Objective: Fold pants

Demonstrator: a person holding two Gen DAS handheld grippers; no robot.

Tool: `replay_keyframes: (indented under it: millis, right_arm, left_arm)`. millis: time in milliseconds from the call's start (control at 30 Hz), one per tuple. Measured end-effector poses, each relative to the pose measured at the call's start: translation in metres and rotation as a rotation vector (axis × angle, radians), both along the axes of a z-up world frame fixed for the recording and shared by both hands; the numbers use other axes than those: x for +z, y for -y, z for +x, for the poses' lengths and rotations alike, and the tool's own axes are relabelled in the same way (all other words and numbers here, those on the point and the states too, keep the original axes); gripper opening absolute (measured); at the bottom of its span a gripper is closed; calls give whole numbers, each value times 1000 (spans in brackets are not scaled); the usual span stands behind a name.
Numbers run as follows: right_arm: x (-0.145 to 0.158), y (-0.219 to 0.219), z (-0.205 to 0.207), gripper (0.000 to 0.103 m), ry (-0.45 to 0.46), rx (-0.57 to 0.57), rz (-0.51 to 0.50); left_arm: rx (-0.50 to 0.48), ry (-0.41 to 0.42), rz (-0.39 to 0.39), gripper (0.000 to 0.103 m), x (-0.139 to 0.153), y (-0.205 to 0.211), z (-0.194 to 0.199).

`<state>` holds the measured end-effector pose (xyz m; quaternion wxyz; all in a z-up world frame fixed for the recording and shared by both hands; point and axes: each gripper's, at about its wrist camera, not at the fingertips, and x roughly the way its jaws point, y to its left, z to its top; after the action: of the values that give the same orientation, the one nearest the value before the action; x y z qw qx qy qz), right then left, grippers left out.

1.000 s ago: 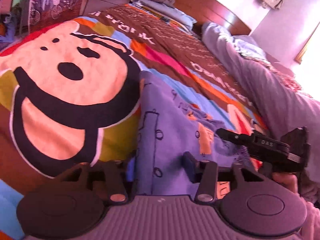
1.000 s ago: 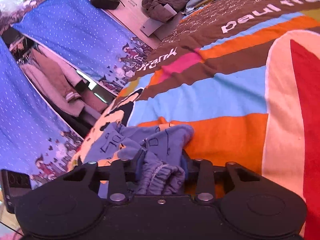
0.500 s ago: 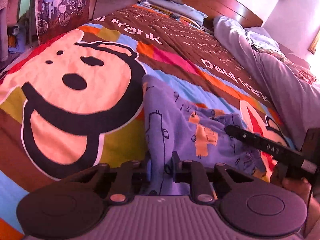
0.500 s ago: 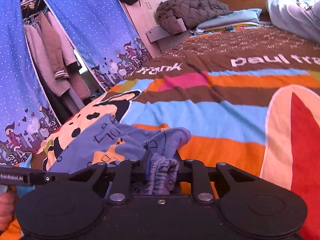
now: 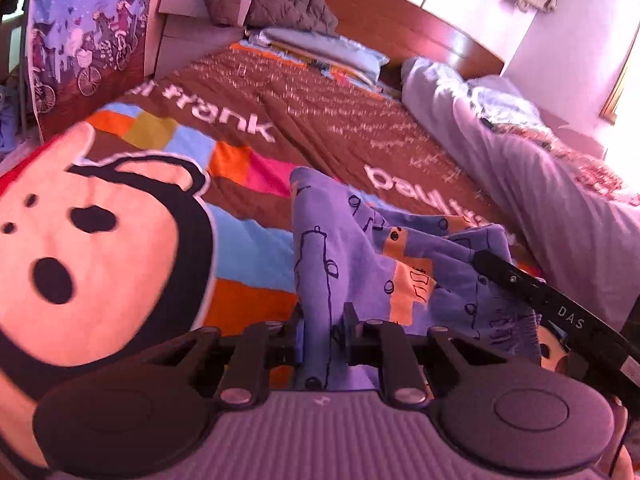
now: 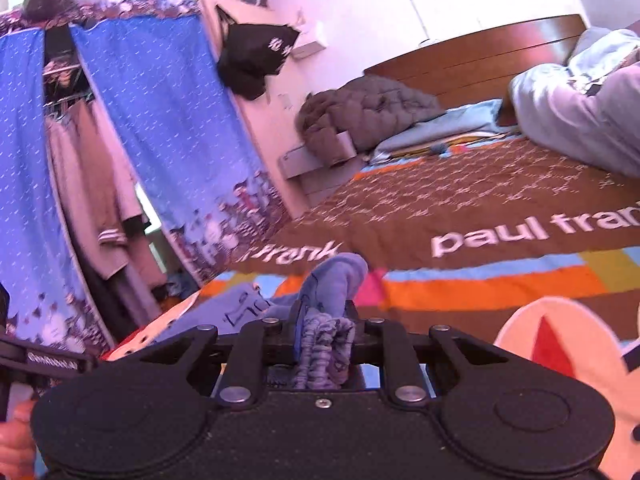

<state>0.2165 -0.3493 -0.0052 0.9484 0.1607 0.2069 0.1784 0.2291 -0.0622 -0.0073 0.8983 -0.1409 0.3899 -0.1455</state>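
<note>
The pants are small, blue-purple, with black drawings and orange patches. They are lifted off the colourful bedspread between my two grippers. My left gripper is shut on one edge of the fabric. My right gripper is shut on the gathered elastic waistband, with the pants bunched above its fingers. The right gripper's body shows at the right of the left wrist view, and the left gripper's body at the lower left of the right wrist view.
A bedspread with a monkey face and white lettering covers the bed. A grey duvet lies along the right. A brown quilted jacket sits at the wooden headboard. A blue curtain and hanging clothes stand left.
My left gripper closed on the pants' edge. Both grippers rose and tilted up, lifting the pants off the bedspread; the right one kept hold of the waistband.
</note>
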Motion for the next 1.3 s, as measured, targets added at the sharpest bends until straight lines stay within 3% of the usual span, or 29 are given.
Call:
replay_keyframes:
  millis: [100, 200, 267, 333, 367, 433, 500, 567, 633, 733, 867, 967, 1067, 1300]
  right_arm:
    - [-24, 6, 17, 20, -84, -16, -37]
    - [-41, 3, 27, 20, -152, -26, -126]
    - [-42, 1, 29, 21, -153, -24, -136]
    - [-42, 1, 30, 25, -156, -26, -134]
    - [-44, 1, 29, 32, -167, -31, -134]
    - [-42, 2, 27, 41, -190, -53, -132]
    - [-35, 4, 21, 60, -187, -83, -112]
    - [-21, 6, 9, 80, -155, -103, -93]
    - [-4, 6, -6, 89, -122, -117, -87]
    - [21, 5, -26, 99, -71, -133, -97]
    - [51, 4, -59, 102, -3, -189, -115]
    - [64, 7, -90, 102, -9, -248, -56]
    - [68, 4, -122, 102, -17, -255, -18]
    - [73, -22, -195, 102, 39, -326, -80]
  left_arm:
    - [15, -76, 13, 19, -23, 9, 12]
    - [17, -76, 40, 20, -34, 9, 9]
    - [25, -87, 27, 23, -35, 5, 8]
    - [50, -103, 32, 34, -32, 2, 9]
    - [67, -109, 44, 37, -29, 2, 8]
    - [89, -112, 83, 66, -20, 2, 6]
    - [99, -77, 118, 82, -7, 4, -1]
    - [103, -25, 139, 88, 10, 6, -12]
    - [107, 5, 157, 94, 24, 8, -19]
    - [120, 53, 177, 100, 48, 11, -35]
    - [148, 127, 190, 103, 75, 10, -60]
    - [155, 165, 228, 103, 86, 8, -82]
    - [163, 196, 260, 103, 88, 3, -107]
    - [187, 189, 292, 103, 75, -19, -160]
